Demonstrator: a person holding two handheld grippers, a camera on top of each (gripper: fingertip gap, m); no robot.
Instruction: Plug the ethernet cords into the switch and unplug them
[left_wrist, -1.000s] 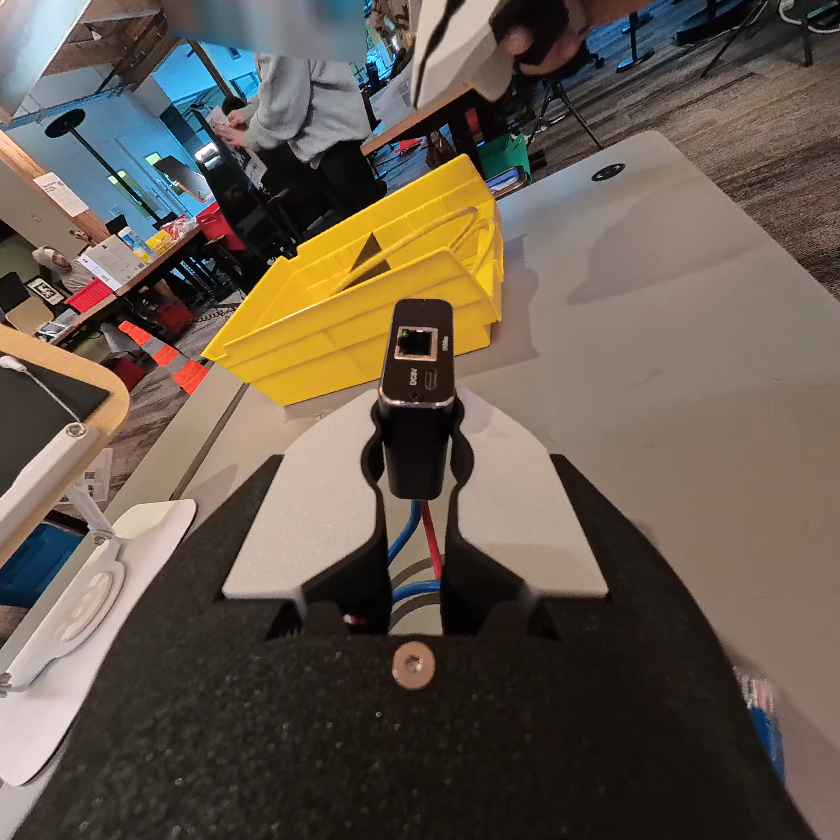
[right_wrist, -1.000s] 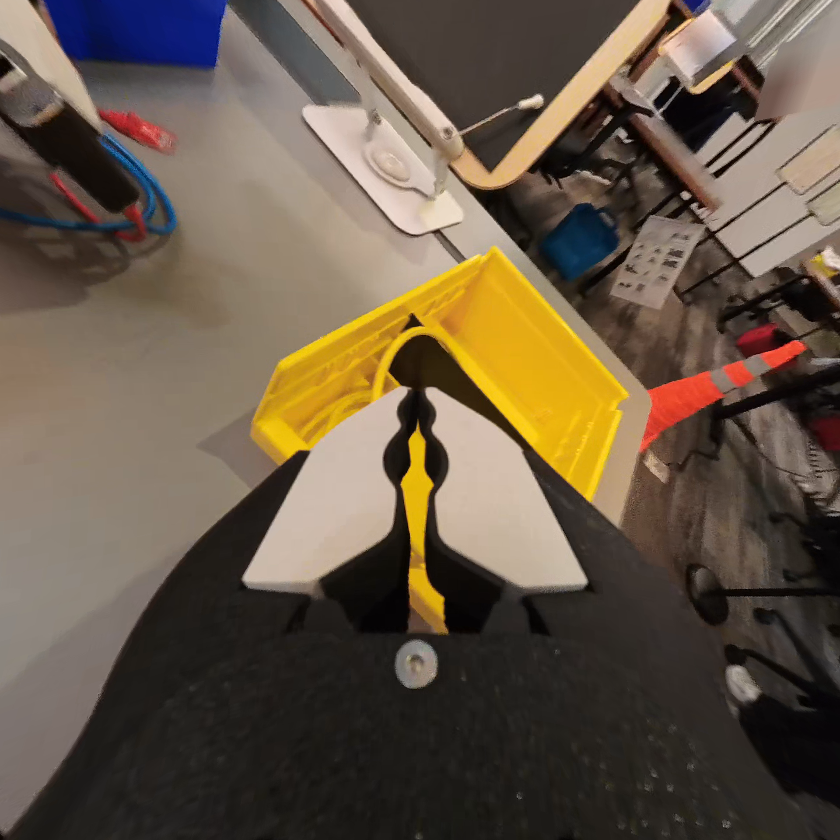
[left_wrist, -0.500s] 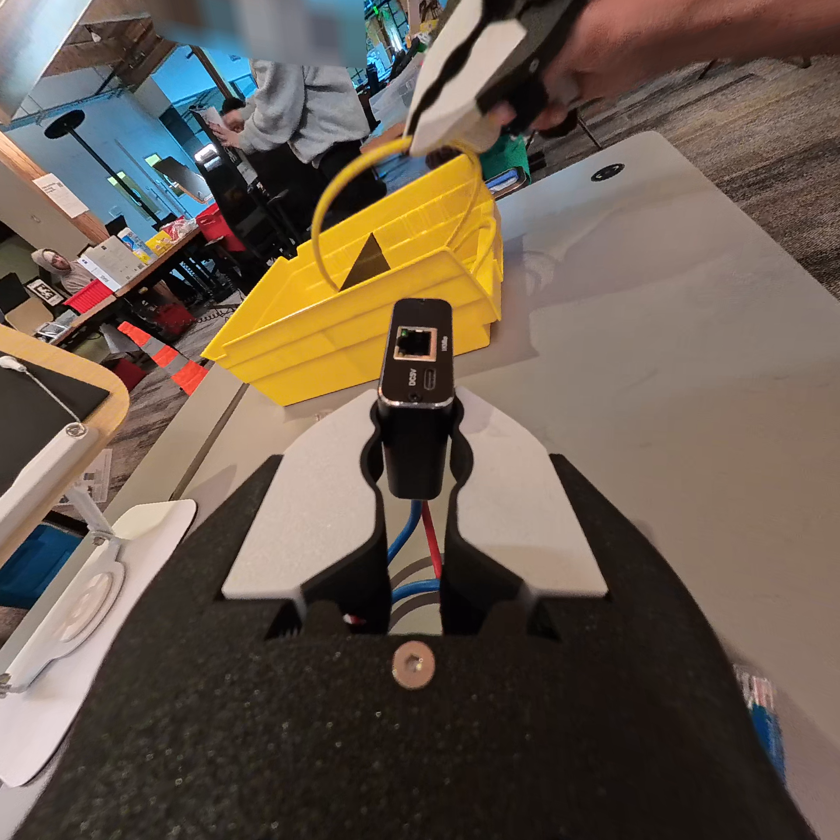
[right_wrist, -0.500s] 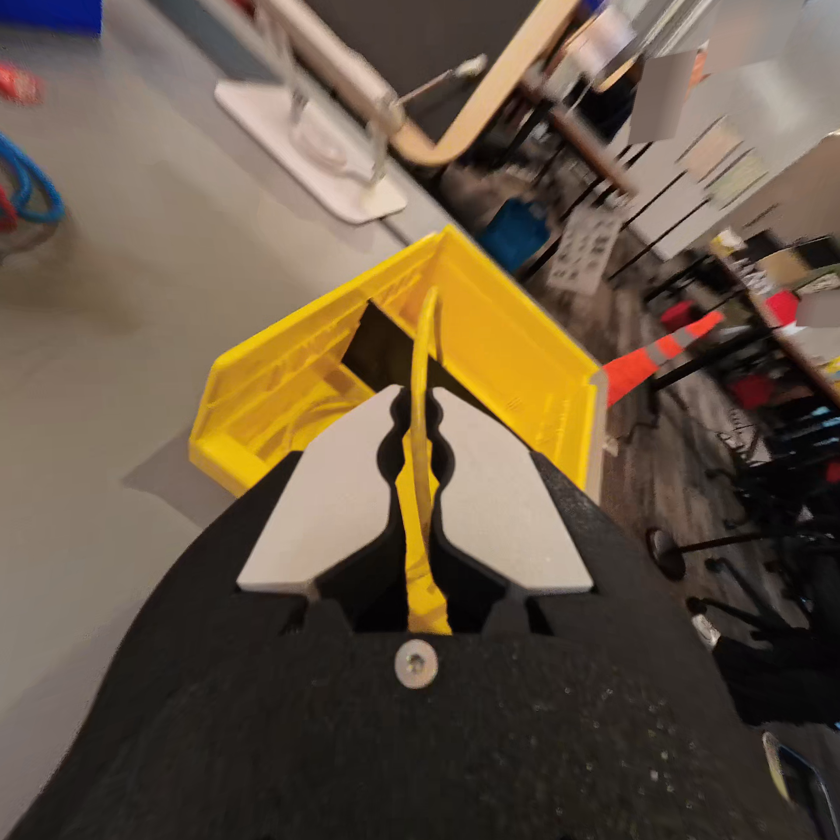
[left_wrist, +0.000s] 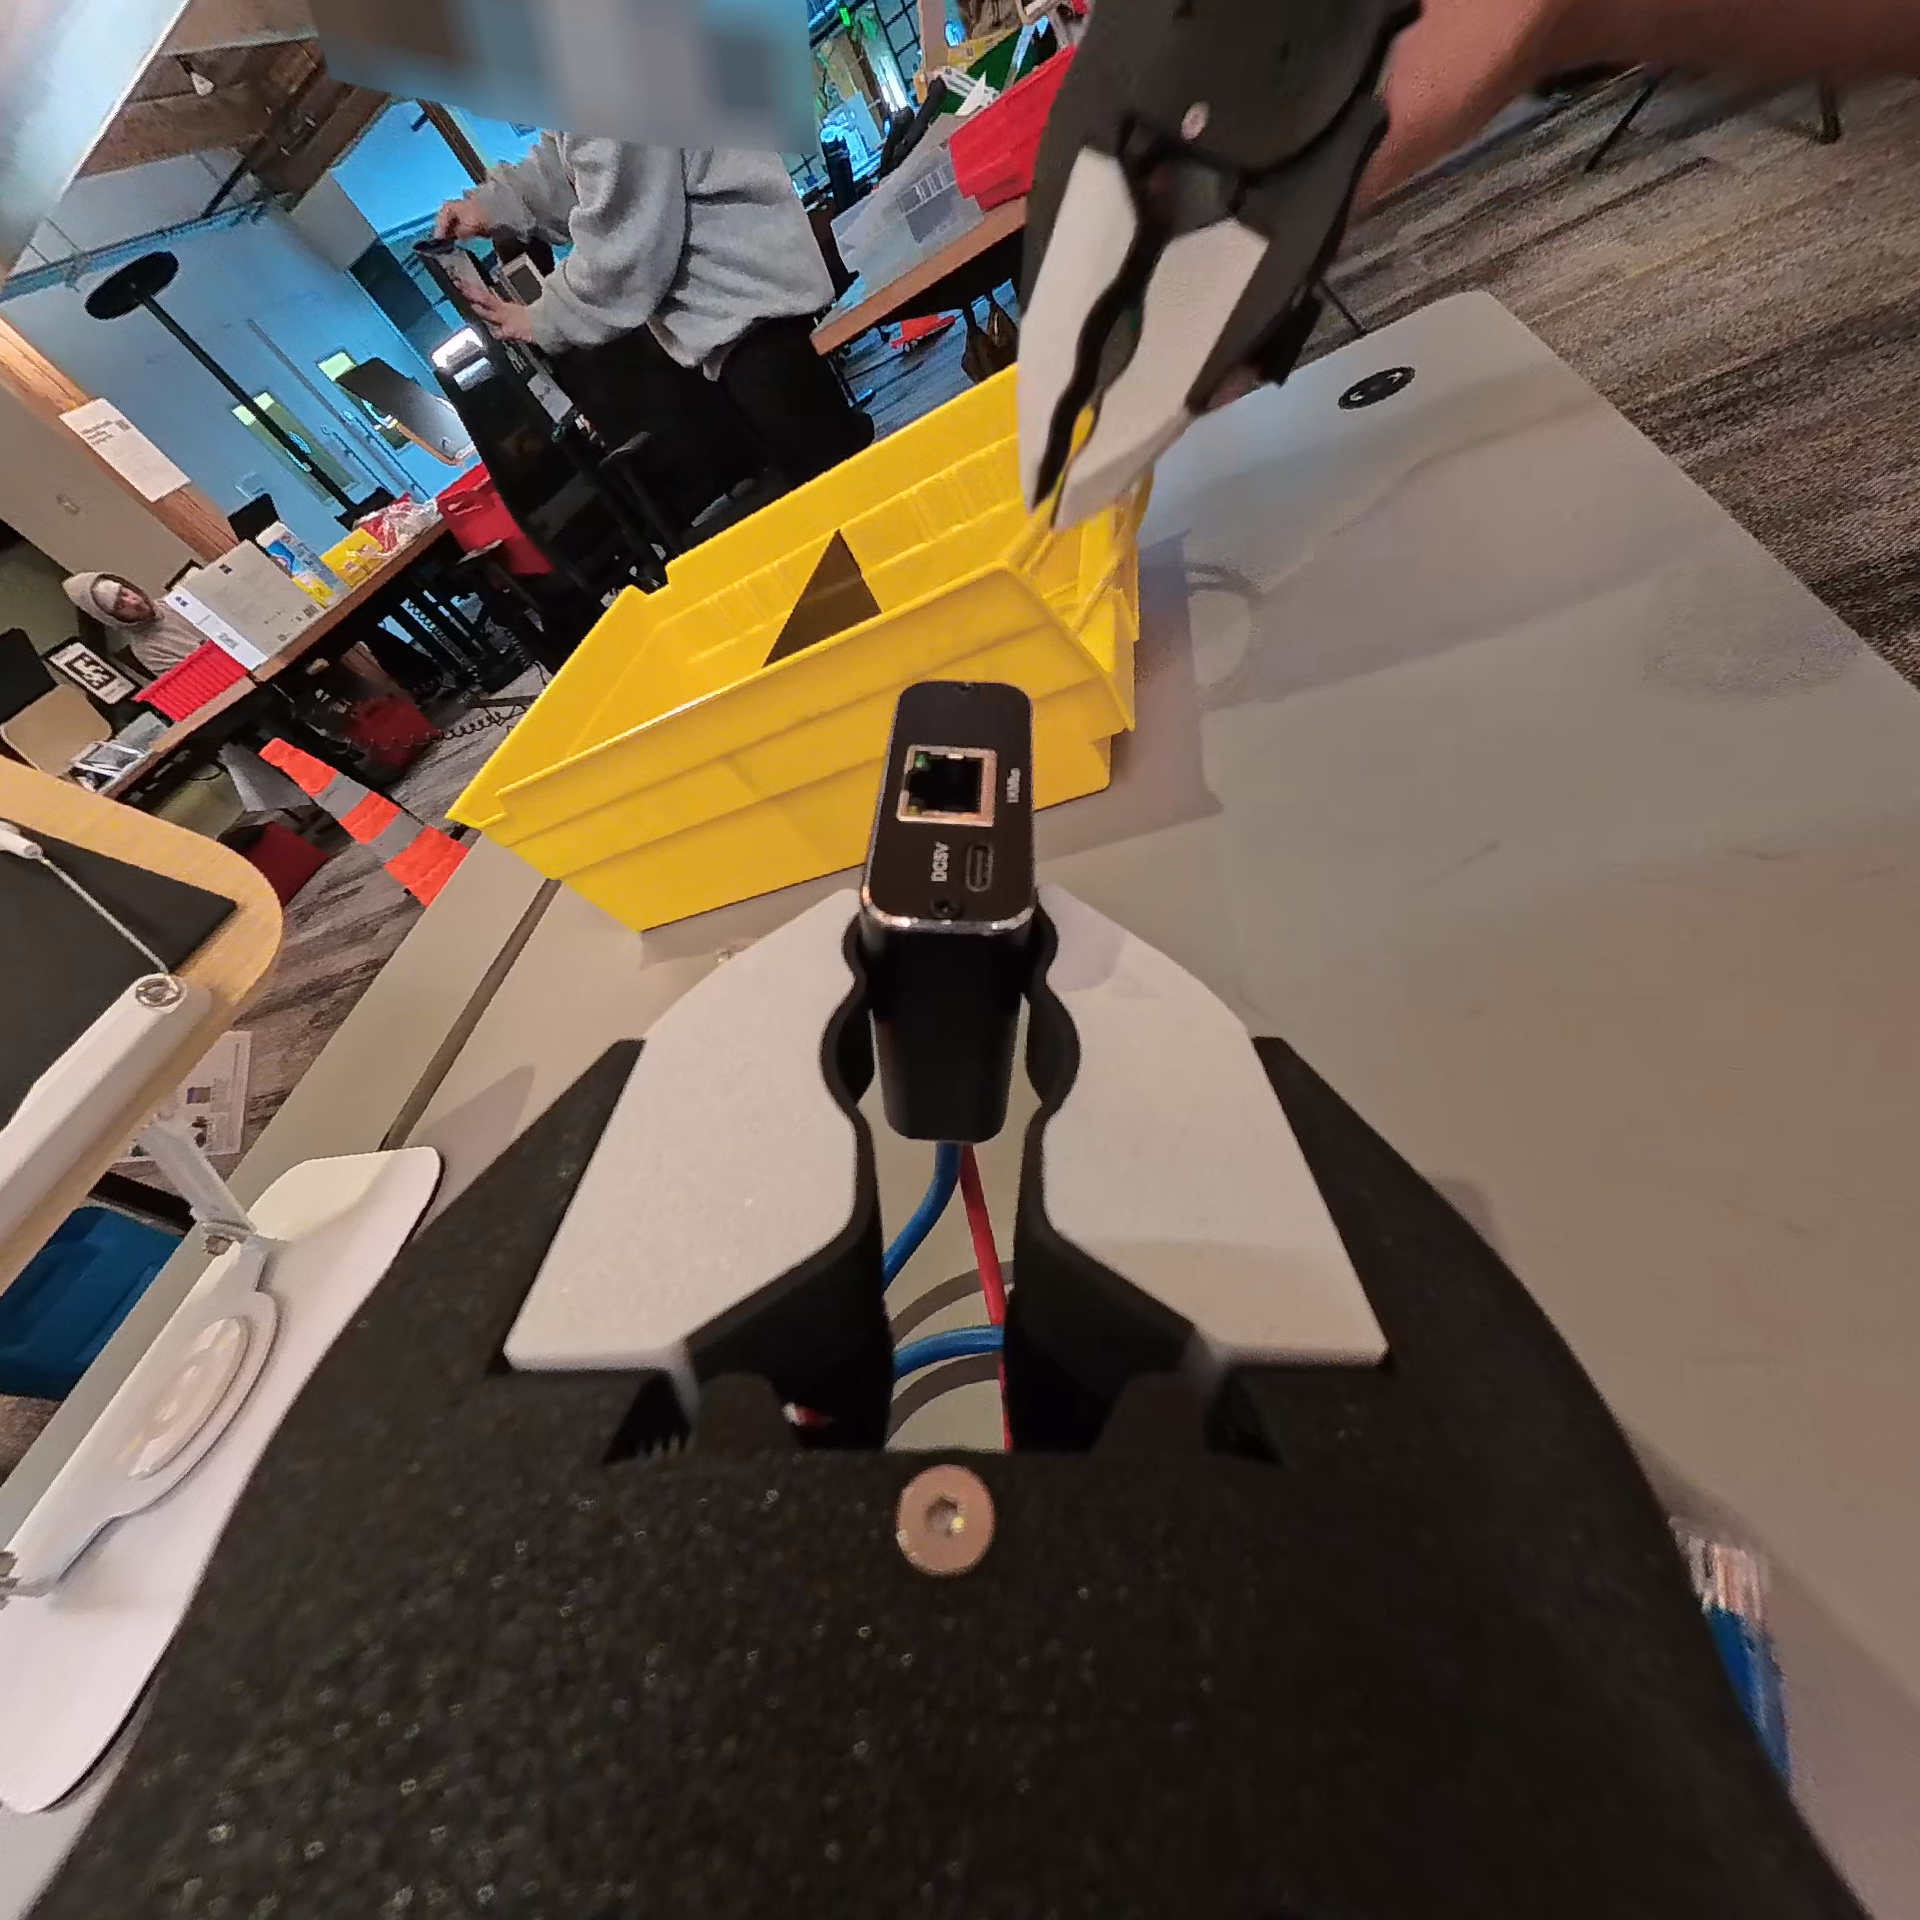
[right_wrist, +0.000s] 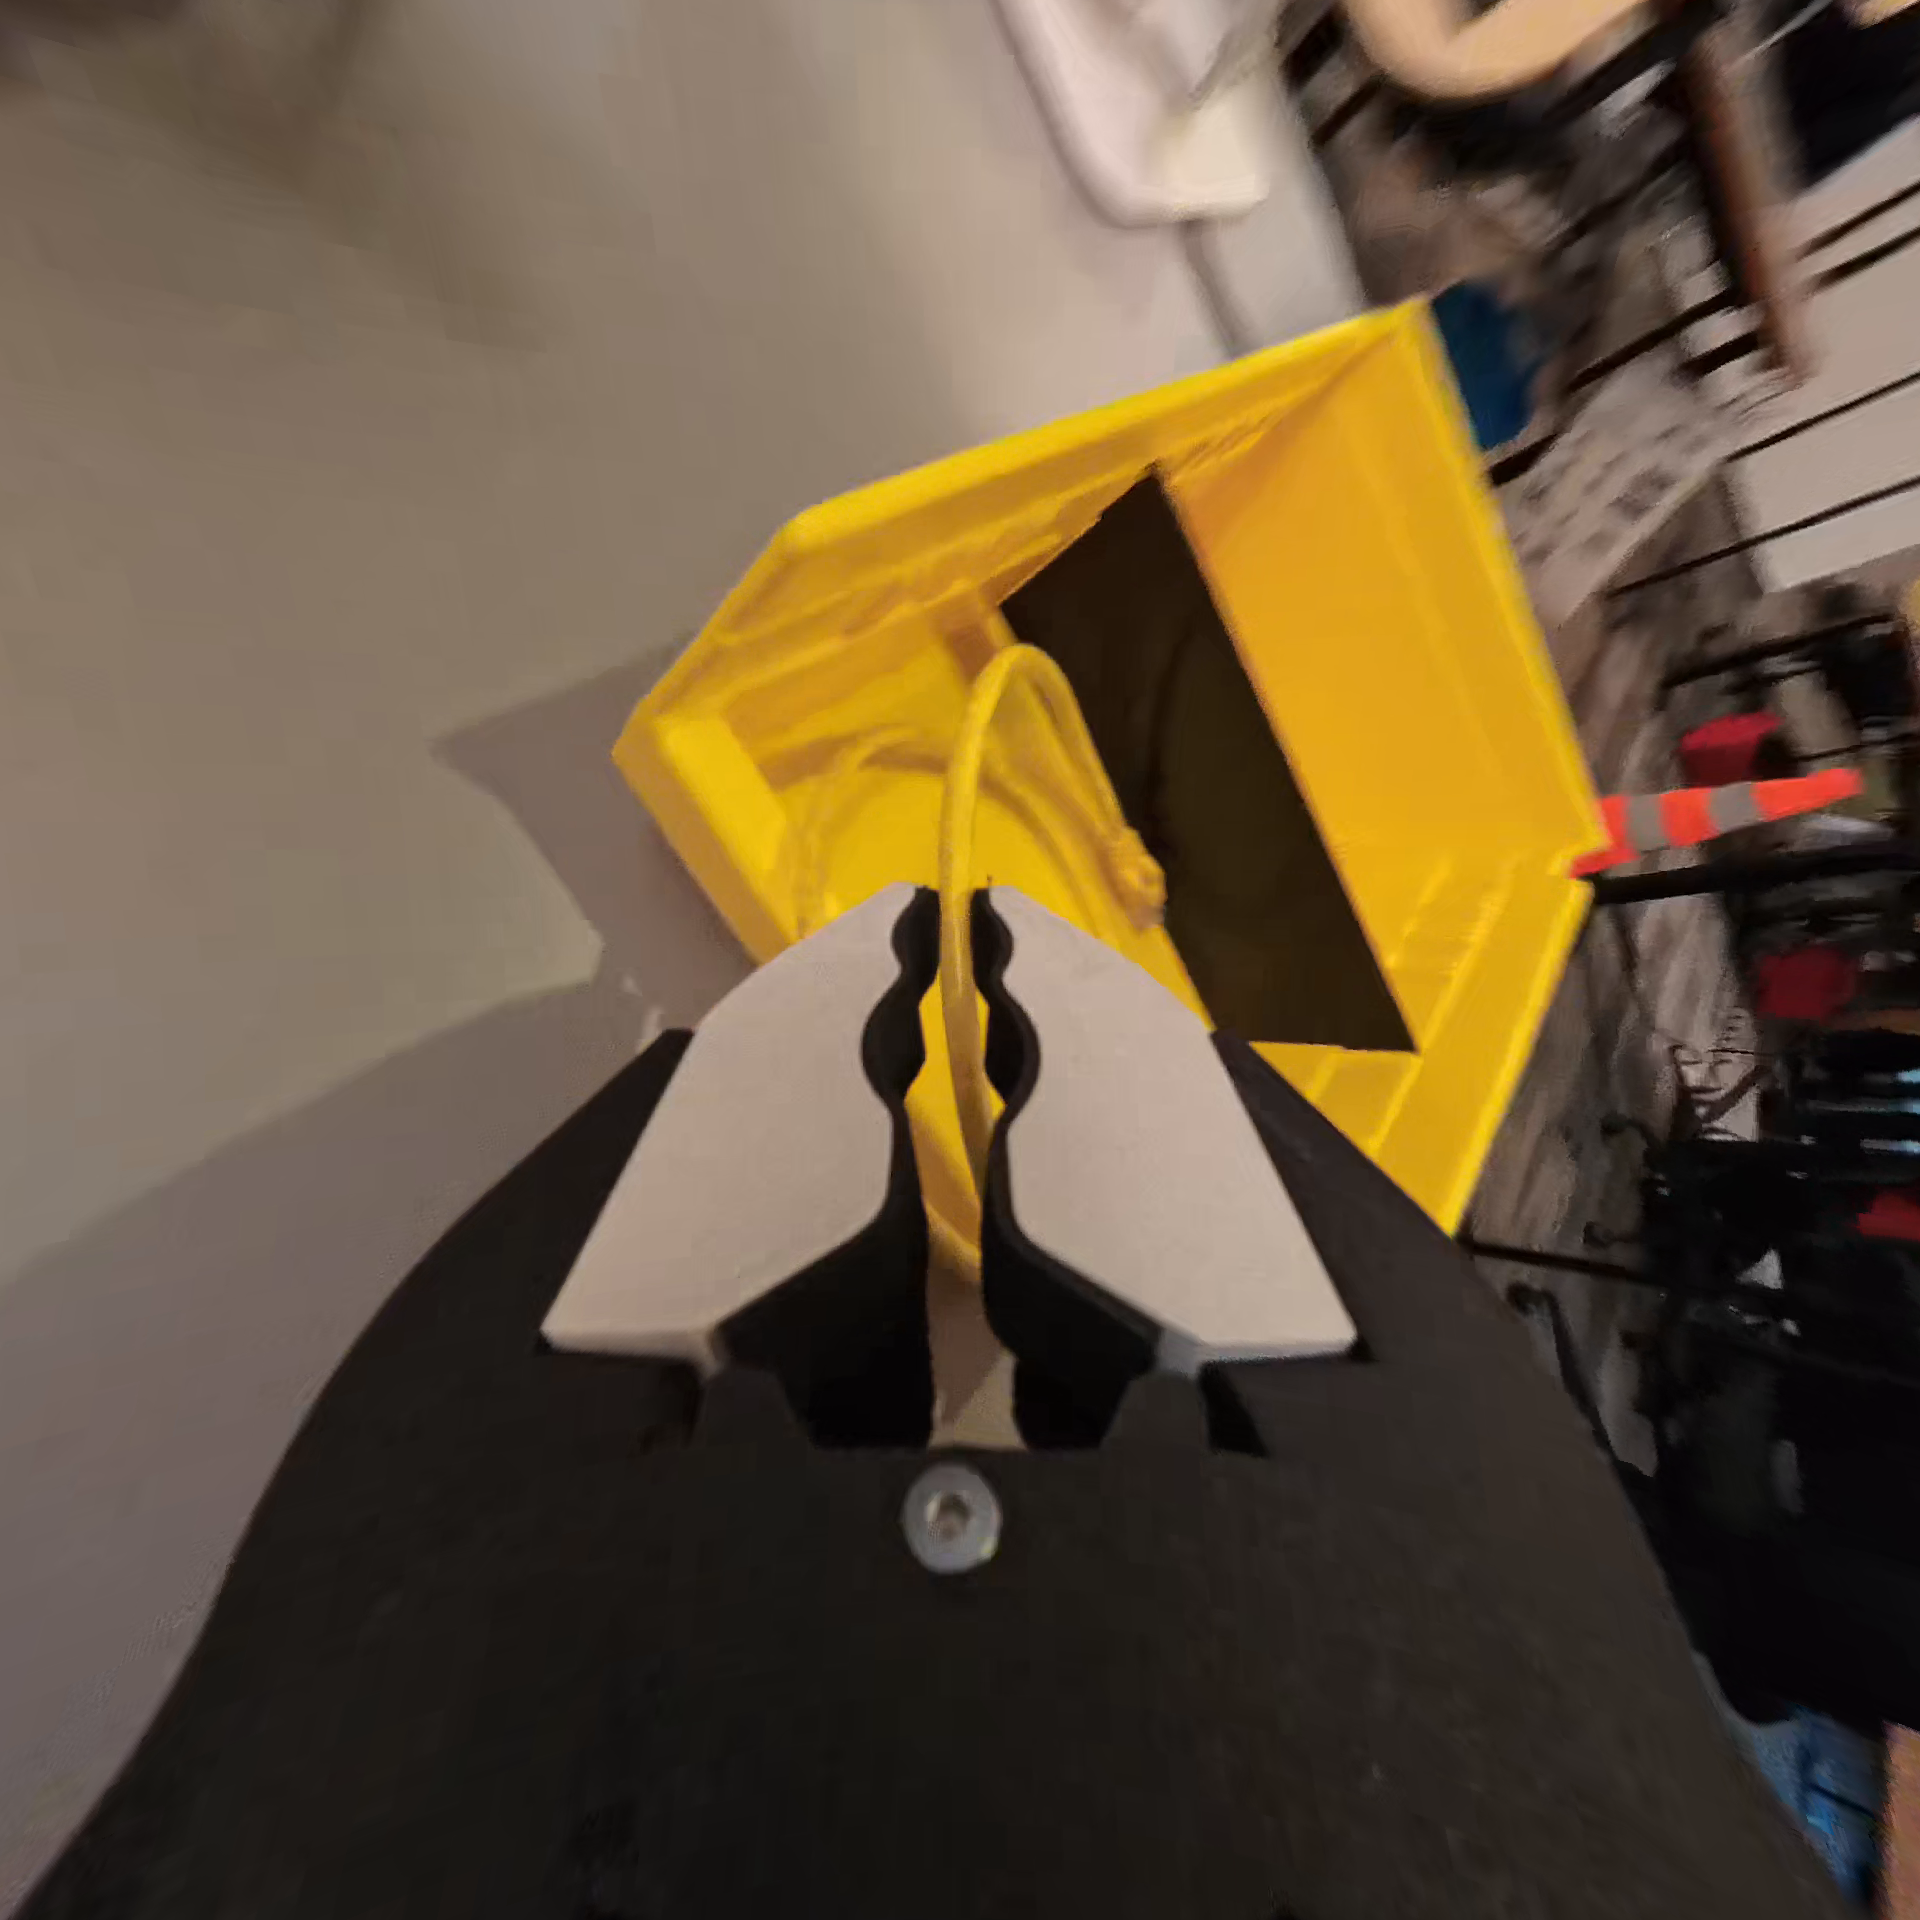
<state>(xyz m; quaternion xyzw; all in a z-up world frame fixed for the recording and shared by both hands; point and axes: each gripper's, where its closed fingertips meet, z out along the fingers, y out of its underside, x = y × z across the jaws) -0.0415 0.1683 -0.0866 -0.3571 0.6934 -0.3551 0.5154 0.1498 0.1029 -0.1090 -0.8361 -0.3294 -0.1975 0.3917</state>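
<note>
Grey surface (left_wrist: 1558, 831) in a busy workshop, tables and a standing person behind. Left wrist view: the left tool (left_wrist: 948, 997) is pinched on the black switch (left_wrist: 951, 883), held clear of the surface with its open ethernet port (left_wrist: 945, 781) facing forward. Blue cord (left_wrist: 914, 1226) and red cord (left_wrist: 977, 1236) trail from the switch's rear end between the fingers. A yellow bin (left_wrist: 790, 769) sits just beyond. The right tool (left_wrist: 1117, 416) hangs above the bin's right end.

Right wrist view, blurred: the right tool (right_wrist: 954, 914) is pressed on a yellow cord (right_wrist: 958, 831), which loops up ahead of the fingertips; its plug (right_wrist: 1132, 878) dangles over the yellow bin (right_wrist: 1351, 644).

Assessment: the step in hand is fetching the yellow cord for plugging. The grip sits on the cable, not the plug. Next move likely calls for regripping near the plug, then aligning it squarely with the free port.
</note>
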